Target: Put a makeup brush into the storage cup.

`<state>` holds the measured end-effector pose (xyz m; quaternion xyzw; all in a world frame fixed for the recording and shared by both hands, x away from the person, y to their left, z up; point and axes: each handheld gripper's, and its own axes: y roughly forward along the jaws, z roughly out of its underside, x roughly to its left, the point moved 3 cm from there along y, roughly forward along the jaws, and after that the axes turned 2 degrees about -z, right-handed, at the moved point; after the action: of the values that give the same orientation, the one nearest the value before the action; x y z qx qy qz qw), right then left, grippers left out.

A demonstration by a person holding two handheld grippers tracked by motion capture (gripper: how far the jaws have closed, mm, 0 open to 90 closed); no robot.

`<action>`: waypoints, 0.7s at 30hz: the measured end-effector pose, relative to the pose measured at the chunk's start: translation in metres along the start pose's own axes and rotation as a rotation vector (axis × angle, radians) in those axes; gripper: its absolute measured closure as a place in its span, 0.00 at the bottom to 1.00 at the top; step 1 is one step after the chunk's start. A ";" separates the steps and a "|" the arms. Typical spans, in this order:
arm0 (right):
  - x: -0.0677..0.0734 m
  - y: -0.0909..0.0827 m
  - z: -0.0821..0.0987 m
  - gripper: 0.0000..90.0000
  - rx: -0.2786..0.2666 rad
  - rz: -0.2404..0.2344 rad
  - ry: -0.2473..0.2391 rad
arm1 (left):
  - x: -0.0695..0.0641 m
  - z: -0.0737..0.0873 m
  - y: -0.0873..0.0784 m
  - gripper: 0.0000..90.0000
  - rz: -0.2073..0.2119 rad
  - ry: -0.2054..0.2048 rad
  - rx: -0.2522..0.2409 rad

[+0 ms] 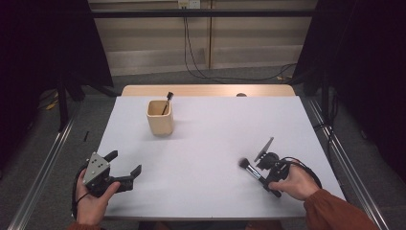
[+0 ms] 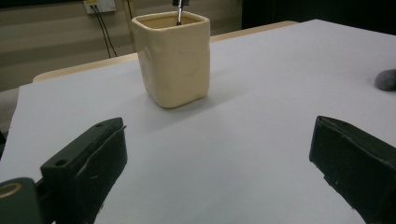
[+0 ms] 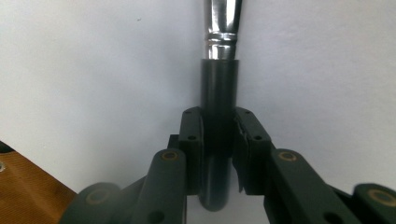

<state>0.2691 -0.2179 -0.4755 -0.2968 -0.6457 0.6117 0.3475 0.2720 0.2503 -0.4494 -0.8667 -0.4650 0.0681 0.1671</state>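
A makeup brush [image 1: 250,168] with a dark handle, silver ferrule and dark bristles lies low over the white table [image 1: 206,134] at the front right. My right gripper [image 1: 261,173] is shut on its handle. In the right gripper view the pads [image 3: 192,140] press both sides of the dark handle [image 3: 219,88], and the brush points away from my right gripper [image 3: 218,122]. A cream square cup [image 1: 160,117] stands at the back left with another brush [image 1: 167,99] upright in it. My left gripper [image 1: 127,161] sits at the front left, open and holding nothing. It faces the cup [image 2: 175,60] from some way off.
A wooden strip [image 1: 206,90] runs along the table's far edge, with a small dark object [image 1: 241,95] on it. Cables [image 1: 230,76] trail over the floor behind. The held brush's grey bristles [image 2: 385,79] show at the right edge of the left gripper view.
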 end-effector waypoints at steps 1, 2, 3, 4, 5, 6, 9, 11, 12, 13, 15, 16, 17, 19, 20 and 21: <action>0.000 0.000 0.000 0.85 0.001 0.003 -0.003 | 0.000 0.000 0.000 0.05 0.003 -0.002 -0.001; 0.001 0.000 0.000 0.85 0.000 0.009 -0.006 | 0.000 0.000 0.000 0.05 0.002 -0.003 0.001; 0.001 0.000 0.000 0.85 0.000 0.014 -0.009 | 0.000 0.000 0.000 0.05 0.004 -0.001 0.003; 0.001 0.000 0.000 0.85 -0.004 0.009 -0.001 | 0.000 0.000 0.000 0.05 0.005 0.001 0.004; 0.000 0.000 0.001 0.85 -0.010 0.005 -0.005 | 0.000 0.000 0.001 0.05 0.004 0.000 0.004; 0.000 -0.001 0.002 0.85 -0.018 -0.003 0.010 | 0.000 0.000 0.001 0.05 0.005 0.000 0.005; -0.001 -0.001 0.004 0.85 -0.037 -0.009 0.001 | 0.000 0.000 0.001 0.05 0.006 -0.003 0.003; -0.001 -0.001 0.006 0.85 -0.051 -0.011 0.002 | -0.001 0.000 0.001 0.05 0.004 -0.004 0.004; -0.002 -0.001 0.007 0.85 -0.064 -0.015 0.009 | -0.001 0.000 0.001 0.05 0.004 -0.005 0.005; -0.002 -0.001 0.008 0.85 -0.071 -0.023 0.012 | 0.000 0.000 0.002 0.05 0.003 0.001 0.009; -0.004 -0.002 0.010 0.85 -0.088 -0.038 0.020 | 0.000 0.000 0.002 0.05 0.003 0.002 0.008; -0.004 -0.002 0.011 0.85 -0.095 -0.043 0.026 | 0.000 0.000 0.001 0.05 0.004 0.002 0.008; -0.005 -0.002 0.011 0.85 -0.106 -0.047 0.026 | -0.001 0.000 0.001 0.05 0.004 -0.001 0.009; -0.005 -0.002 0.012 0.85 -0.109 -0.054 0.029 | 0.000 0.000 0.001 0.05 0.002 -0.001 0.008; -0.006 -0.002 0.012 0.85 -0.109 -0.055 0.024 | 0.000 0.000 0.001 0.05 0.004 0.000 0.007; -0.006 -0.002 0.012 0.85 -0.116 -0.055 0.024 | 0.000 0.000 0.002 0.05 0.004 -0.002 0.007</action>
<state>0.2627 -0.2298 -0.4740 -0.3060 -0.6837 0.5598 0.3543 0.2732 0.2497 -0.4503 -0.8670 -0.4632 0.0707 0.1696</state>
